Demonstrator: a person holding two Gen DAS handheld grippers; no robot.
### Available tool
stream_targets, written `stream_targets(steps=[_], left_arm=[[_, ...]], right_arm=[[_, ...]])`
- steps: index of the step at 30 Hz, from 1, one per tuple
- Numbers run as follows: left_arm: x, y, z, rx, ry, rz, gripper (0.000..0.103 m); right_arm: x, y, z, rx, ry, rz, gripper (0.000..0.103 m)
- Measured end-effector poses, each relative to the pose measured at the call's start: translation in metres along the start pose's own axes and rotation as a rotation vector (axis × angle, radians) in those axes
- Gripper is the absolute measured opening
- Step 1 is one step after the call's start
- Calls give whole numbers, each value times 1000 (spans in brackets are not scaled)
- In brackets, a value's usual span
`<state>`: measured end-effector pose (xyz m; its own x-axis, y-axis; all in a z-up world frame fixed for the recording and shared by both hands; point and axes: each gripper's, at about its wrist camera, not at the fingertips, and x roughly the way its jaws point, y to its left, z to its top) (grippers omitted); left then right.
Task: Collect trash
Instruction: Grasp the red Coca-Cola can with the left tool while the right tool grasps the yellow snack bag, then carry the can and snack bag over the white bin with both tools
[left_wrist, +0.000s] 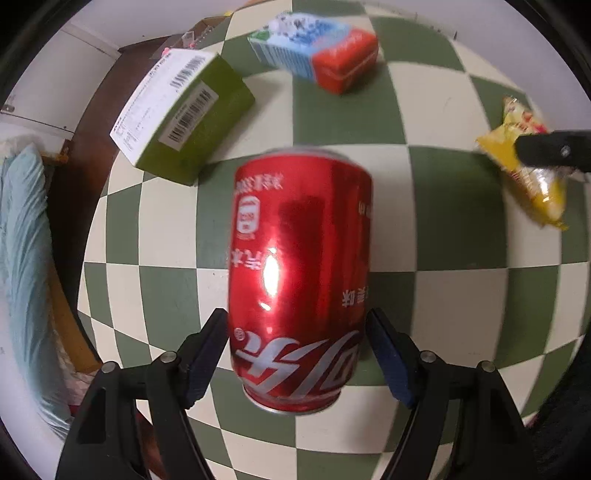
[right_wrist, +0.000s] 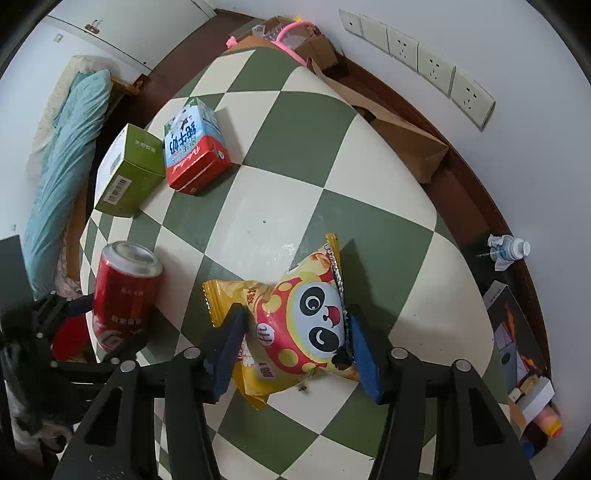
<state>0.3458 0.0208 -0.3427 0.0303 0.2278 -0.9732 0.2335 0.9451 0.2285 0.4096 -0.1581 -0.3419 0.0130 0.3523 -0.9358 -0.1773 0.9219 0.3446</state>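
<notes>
Near the left edge of the checkered table (right_wrist: 280, 155), your left gripper (left_wrist: 297, 354) reaches forward with its fingers on either side of the upright red can (left_wrist: 299, 280), touching it; toward the near edge, your right gripper (right_wrist: 295, 347) angles down, fingers pressed to both sides of the yellow snack bag (right_wrist: 295, 328); a green box (right_wrist: 127, 173) and milk carton (right_wrist: 194, 147) lie at the far left corner.
</notes>
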Motion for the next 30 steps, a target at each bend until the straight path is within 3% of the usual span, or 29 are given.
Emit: stream_targets(steps=[8, 10, 17, 24, 30], left_arm=[[11, -1, 12, -68, -30, -32, 74], [9, 4, 14, -81, -45, -23, 64], [-7, 17, 6, -178, -130, -22, 63], [-40, 49, -36, -327, -231, -33, 63], [-76, 75, -97, -514, -318, -4, 63]], right_arm=[[7, 3, 1, -14, 8, -19, 65], [7, 4, -1, -27, -3, -17, 60], [-3, 6, -9, -21, -49, -1, 51], [-16, 21, -25, -32, -85, 34, 50], [-43, 62, -41, -84, -135, 69, 49]])
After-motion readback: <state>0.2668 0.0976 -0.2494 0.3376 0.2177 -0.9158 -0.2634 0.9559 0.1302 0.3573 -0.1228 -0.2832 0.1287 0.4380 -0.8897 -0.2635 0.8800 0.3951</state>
